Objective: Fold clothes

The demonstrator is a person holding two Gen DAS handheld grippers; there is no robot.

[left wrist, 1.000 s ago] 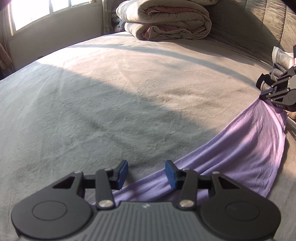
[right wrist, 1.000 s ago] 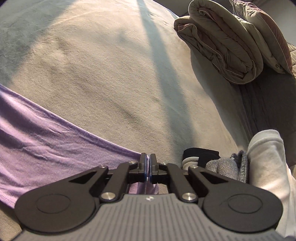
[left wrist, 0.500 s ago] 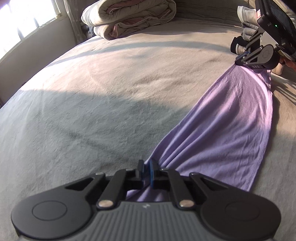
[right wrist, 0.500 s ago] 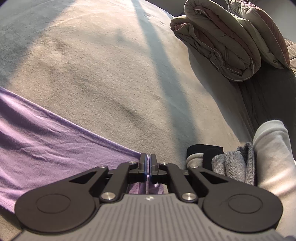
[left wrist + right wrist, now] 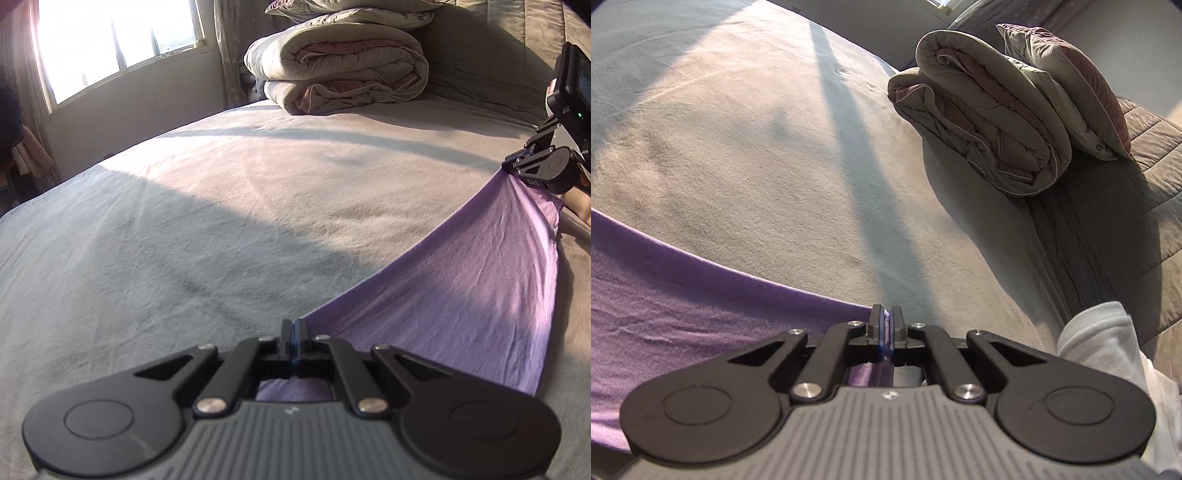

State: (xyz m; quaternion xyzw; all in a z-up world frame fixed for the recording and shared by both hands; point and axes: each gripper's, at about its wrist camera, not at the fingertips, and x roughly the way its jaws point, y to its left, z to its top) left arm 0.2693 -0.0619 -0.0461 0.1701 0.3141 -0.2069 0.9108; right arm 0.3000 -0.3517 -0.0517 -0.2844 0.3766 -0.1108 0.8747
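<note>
Left wrist view | your left gripper (image 5: 293,334) and right gripper (image 5: 511,164) each clamp a corner of the purple shirt (image 5: 461,295) | soft, light, sags: keep it taut over the bed (image 5: 221,221)

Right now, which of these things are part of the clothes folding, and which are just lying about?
In use:
- thin purple cloth garment
- left gripper, shut on it
- right gripper, shut on it

Lying about:
- folded beige quilt
- white cloth bundle
- grey bed cover
</note>
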